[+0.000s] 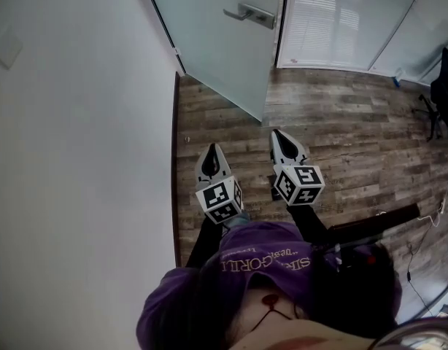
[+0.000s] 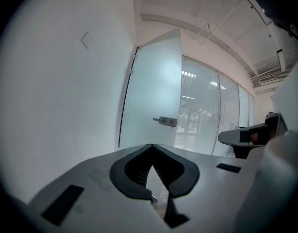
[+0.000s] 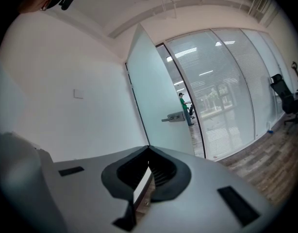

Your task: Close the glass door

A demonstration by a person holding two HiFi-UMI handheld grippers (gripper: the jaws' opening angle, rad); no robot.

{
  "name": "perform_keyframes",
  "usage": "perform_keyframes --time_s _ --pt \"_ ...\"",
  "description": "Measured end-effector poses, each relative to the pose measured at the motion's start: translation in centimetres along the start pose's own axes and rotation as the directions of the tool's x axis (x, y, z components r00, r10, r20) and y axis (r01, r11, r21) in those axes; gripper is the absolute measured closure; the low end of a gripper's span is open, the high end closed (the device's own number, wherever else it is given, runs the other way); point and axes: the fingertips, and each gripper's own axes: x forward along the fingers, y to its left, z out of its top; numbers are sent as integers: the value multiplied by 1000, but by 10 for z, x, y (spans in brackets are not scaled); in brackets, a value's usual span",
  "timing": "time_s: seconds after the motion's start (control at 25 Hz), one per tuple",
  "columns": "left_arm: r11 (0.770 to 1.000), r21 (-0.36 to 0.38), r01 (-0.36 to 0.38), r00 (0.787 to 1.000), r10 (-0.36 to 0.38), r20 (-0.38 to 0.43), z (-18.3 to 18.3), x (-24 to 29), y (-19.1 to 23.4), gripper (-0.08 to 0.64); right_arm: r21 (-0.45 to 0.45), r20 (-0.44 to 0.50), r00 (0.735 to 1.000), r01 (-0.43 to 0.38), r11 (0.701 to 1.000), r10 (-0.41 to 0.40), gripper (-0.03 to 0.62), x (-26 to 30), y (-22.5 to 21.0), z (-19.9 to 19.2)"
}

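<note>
The frosted glass door point(image 1: 217, 35) stands ajar, swung out from the white wall, and its metal lever handle point(image 1: 250, 13) faces me. My left gripper point(image 1: 211, 149) and right gripper point(image 1: 276, 133) are held side by side over the wood floor. Both point toward the door and stop well short of it. In the left gripper view the jaws point(image 2: 151, 145) meet at the tip with nothing between them; the door point(image 2: 151, 96) and handle point(image 2: 165, 121) lie ahead. The right gripper's jaws point(image 3: 149, 148) also meet, empty, and the handle point(image 3: 174, 117) is ahead and slightly right.
A white wall point(image 1: 78, 122) runs along the left. Behind the door is a curved glass partition with blinds point(image 1: 326, 20). An office chair point(image 1: 443, 93) stands at the far right and a cable lies on the wood floor point(image 1: 341, 122). A person in green point(image 3: 183, 106) stands beyond the glass.
</note>
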Motion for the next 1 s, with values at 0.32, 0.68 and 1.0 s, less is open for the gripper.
perform_keyframes --time_s 0.32,0.68,1.0 --pt "999 -10 37 999 -37 1 20 59 34 560 -4 8 999 37 999 -36 606 65 8 11" --pt "996 2 92 996 -92 -19 23 102 54 560 -8 2 998 65 998 -65 606 105 13 15" --pt "993 -11 121 992 -121 -38 21 134 53 560 -17 1 997 76 997 -76 606 133 9 22"
